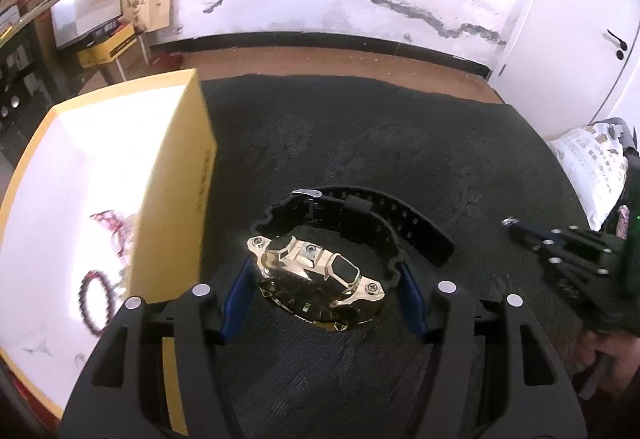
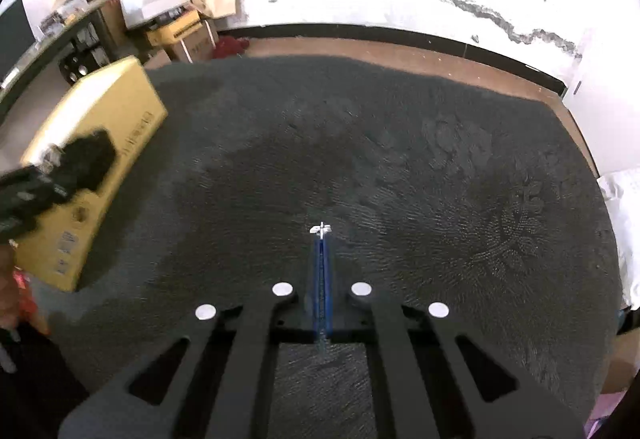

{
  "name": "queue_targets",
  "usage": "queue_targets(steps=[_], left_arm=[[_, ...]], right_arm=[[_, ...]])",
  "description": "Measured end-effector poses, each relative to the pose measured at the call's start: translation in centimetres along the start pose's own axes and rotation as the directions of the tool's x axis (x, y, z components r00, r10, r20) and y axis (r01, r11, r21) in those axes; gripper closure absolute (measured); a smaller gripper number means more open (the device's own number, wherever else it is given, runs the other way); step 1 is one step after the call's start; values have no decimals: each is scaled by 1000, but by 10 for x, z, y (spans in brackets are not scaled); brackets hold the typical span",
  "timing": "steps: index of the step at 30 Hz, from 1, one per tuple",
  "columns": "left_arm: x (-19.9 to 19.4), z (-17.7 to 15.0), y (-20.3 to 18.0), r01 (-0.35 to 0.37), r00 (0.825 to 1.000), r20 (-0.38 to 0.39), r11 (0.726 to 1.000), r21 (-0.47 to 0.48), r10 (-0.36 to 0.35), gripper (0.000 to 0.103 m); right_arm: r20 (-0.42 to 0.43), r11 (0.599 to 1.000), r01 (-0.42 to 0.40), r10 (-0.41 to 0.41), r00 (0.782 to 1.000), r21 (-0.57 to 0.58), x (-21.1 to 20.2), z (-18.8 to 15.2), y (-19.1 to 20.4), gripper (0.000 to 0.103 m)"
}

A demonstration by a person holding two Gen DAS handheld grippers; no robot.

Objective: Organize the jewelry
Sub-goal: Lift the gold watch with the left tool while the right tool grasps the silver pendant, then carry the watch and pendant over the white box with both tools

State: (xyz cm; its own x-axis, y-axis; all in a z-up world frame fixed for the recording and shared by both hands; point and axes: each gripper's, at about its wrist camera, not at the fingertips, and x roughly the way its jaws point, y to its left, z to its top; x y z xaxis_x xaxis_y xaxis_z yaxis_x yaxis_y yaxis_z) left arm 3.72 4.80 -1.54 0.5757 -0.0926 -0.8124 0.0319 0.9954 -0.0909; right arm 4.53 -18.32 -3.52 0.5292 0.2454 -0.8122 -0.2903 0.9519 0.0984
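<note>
Left tongs open astride gold-cased, black-strapped wristwatch: rigid, heavy case; grip its flanks. Right tongs closed on small silver trinket.

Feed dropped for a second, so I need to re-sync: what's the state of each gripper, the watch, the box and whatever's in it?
Left gripper: open, fingers either side of the watch.
Right gripper: shut on small silver piece.
Watch: between the open fingers, strap buckled in a loop.
Yellow box: open, no lid on.
Bead bracelet: lying inside the box.

Print on yellow box side blurred; nothing legible.
</note>
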Motion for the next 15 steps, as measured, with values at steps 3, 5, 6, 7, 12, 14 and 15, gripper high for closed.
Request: queue_targets(steps=[3, 5, 6, 7, 12, 14, 15], left_arm=[[-28, -3, 16, -30, 999, 21, 1000, -3, 30, 42], [-43, -6, 29, -70, 997, 30, 998, -7, 70, 42], [-49, -8, 37, -82, 996, 29, 996, -16, 83, 42], [-57, -10, 50, -96, 995, 22, 995, -34, 97, 42], [-88, -16, 113, -172, 985, 6, 978, -113, 174, 42], [-96, -17, 135, -214, 977, -3, 968, -132, 215, 42], [-100, -19, 144, -224, 974, -1, 964, -141, 226, 42]], right_arm=[[30, 999, -40, 39, 999, 12, -31, 11, 24, 101], [41, 998, -55, 55, 998, -4, -45, 22, 46, 101], [50, 997, -71, 72, 996, -23, -53, 28, 62, 101], [53, 995, -92, 94, 994, -39, -59, 34, 77, 101], [59, 976, -163, 173, 983, -143, -78, 56, 156, 101], [59, 967, -185, 198, 978, -176, -82, 62, 183, 101], [56, 961, -198, 213, 976, -195, -83, 64, 199, 101]])
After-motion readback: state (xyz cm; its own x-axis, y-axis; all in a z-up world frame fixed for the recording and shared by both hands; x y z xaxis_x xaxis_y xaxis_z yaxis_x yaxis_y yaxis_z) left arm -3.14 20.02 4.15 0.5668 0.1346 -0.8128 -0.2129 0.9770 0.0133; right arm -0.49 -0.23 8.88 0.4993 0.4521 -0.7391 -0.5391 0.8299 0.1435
